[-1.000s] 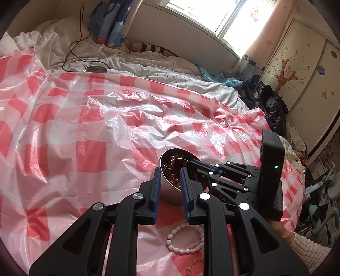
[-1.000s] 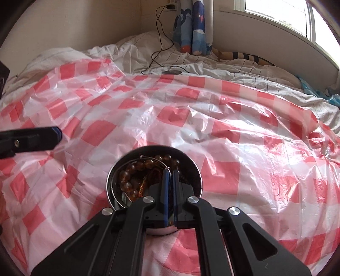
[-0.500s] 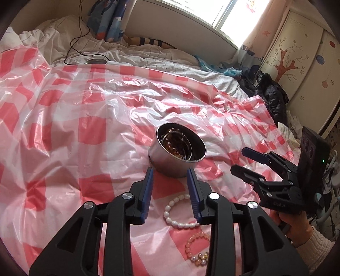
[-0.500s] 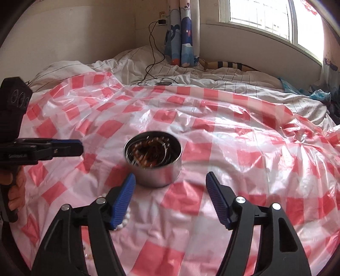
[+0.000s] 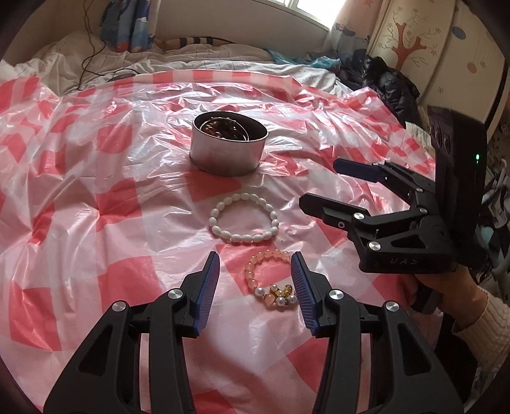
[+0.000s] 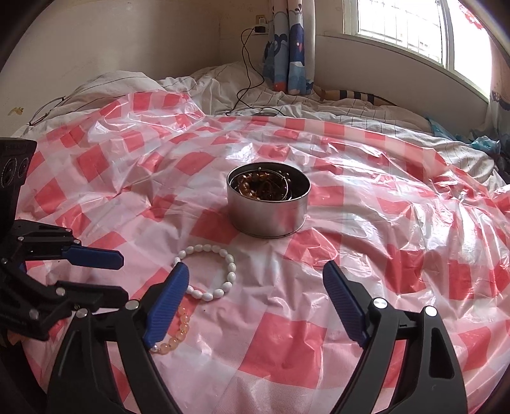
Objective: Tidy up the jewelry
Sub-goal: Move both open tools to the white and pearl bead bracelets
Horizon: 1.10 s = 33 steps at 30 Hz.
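A round metal tin [image 5: 228,149] [image 6: 268,207] holding brown bead bracelets stands on the red-checked plastic sheet. A white bead bracelet [image 5: 244,218] [image 6: 210,274] lies in front of it. A pink bead bracelet with pearls and gold charms [image 5: 271,280] [image 6: 175,334] lies nearer. My left gripper [image 5: 255,283] is open and empty, its fingers on either side of the pink bracelet, just above it. My right gripper [image 6: 255,293] [image 5: 322,183] is open and empty, to the right of both bracelets and in front of the tin.
The checked sheet [image 6: 398,223] covers a bed with rumpled white bedding [image 6: 223,82] behind. A charger cable [image 6: 248,63] trails over the bedding. Dark clothes [image 5: 389,86] and a wardrobe [image 5: 430,57] stand at the right. A window [image 6: 414,28] is behind.
My right gripper left the tin, opened and drew back. My left gripper opened wider and drew back from the tin to the pink bracelet.
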Each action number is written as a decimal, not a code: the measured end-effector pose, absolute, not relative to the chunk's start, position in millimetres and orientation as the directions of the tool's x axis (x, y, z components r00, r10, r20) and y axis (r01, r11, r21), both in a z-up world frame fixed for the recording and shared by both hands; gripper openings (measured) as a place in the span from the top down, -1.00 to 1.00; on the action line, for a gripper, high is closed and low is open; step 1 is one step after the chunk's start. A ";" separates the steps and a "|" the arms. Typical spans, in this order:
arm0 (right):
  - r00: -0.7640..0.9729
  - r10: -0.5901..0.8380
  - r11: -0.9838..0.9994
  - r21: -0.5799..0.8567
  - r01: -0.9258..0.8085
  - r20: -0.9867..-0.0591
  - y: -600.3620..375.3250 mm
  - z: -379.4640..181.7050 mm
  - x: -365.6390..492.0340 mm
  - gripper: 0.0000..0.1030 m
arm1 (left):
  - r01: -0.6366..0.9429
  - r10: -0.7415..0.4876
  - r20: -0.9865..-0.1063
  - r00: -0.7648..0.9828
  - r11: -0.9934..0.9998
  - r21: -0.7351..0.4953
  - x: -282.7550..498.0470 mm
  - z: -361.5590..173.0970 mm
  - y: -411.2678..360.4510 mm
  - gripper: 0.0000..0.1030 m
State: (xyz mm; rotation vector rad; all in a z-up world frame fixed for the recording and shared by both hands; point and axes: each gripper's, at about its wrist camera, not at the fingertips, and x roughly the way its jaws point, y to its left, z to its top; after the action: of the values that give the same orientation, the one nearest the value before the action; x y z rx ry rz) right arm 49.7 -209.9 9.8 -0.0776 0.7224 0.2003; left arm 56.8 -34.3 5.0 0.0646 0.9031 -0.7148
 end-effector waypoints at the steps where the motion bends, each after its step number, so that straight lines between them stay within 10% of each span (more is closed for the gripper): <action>1: 0.733 0.149 0.979 -0.004 -0.203 -0.664 -210.3 8.6 50.2 -0.67 | 0.600 -0.530 -0.746 0.404 0.769 -0.221 55.9 3.0 -38.5 0.12; 33: 0.698 0.119 0.985 -0.003 -0.171 -0.706 -211.8 -5.7 58.5 -0.85 | 0.670 -0.403 -0.801 0.443 0.742 -0.002 41.9 -3.3 -65.7 -0.09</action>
State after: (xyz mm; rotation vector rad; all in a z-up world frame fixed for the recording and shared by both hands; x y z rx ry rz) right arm 58.5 -211.8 -5.7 -0.0707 0.7821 0.1617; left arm 41.9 -65.7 -3.3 0.3387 0.8860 -0.6814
